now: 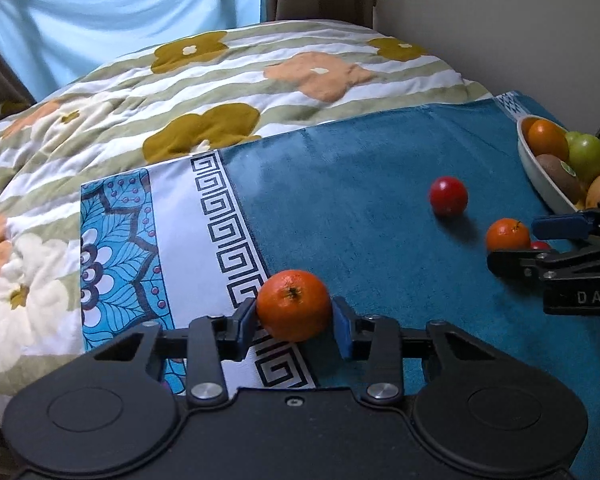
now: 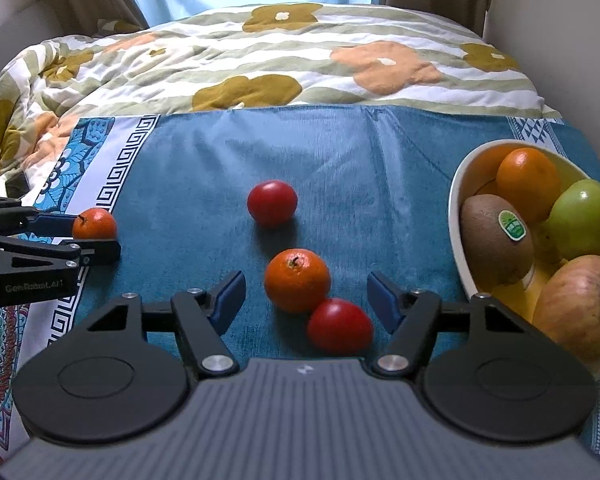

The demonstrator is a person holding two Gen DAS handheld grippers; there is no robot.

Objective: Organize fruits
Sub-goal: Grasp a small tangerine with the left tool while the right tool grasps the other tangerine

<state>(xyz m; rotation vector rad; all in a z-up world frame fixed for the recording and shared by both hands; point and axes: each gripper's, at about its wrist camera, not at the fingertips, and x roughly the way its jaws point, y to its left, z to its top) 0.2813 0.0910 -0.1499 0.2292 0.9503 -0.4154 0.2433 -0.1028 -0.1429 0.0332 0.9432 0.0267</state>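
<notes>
1. Covering the bed [image 2: 260,60] is a striped, flower-printed quilt, with a teal velvety cloth [image 2: 340,168] spread over its near end as the work surface.
2. A cream oval bowl [image 2: 458,200], already holding fruit, sits at the cloth's right edge, nearer the right gripper [image 2: 306,300].
3. That gripper stands half open, empty; a round orange mandarin [image 2: 297,280] and glossy red tomato [image 2: 339,330] lie touching between its jaws.
4. The left gripper [image 1: 294,322] pinches another mandarin [image 1: 293,306], resting on the cloth's patterned border, far left of the bowl.
</notes>
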